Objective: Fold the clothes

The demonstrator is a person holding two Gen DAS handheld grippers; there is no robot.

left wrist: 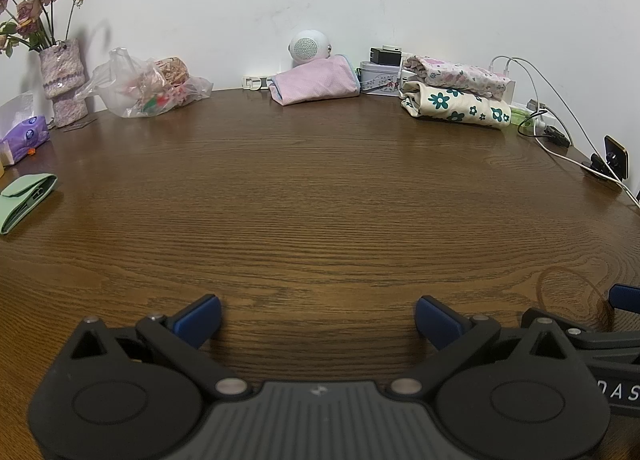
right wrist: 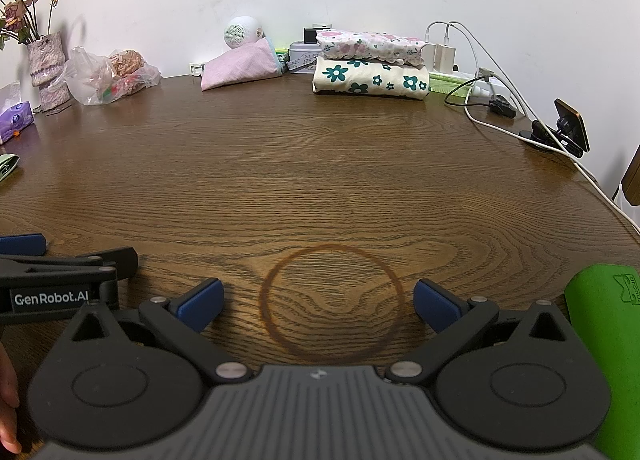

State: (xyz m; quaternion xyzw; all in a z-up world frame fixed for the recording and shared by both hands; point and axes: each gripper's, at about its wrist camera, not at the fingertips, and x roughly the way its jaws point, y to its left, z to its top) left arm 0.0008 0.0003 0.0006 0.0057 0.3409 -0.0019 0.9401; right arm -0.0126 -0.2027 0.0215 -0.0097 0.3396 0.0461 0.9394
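Note:
Two folded garments are stacked at the back right of the wooden table (left wrist: 320,187): a pink-flowered one (left wrist: 460,71) on a cream one with teal flowers (left wrist: 456,105). From the right wrist the same pink-flowered garment (right wrist: 370,44) lies on the cream one (right wrist: 370,80). A folded pink cloth (left wrist: 316,83) (right wrist: 240,67) leans near the wall. My left gripper (left wrist: 318,320) is open over bare wood near the front edge, holding nothing. My right gripper (right wrist: 318,306) is open too, empty, above a dark ring stain (right wrist: 394,288). Both grippers sit side by side, far from the clothes.
Along the wall: a vase of dried roses (left wrist: 64,87), a plastic bag (left wrist: 144,87), a white round speaker (left wrist: 306,44), a tin box (left wrist: 378,77), chargers and cables (right wrist: 480,71), a phone holder (right wrist: 568,127). A green pouch (left wrist: 24,199) lies left; a green roll (right wrist: 608,340) lies right.

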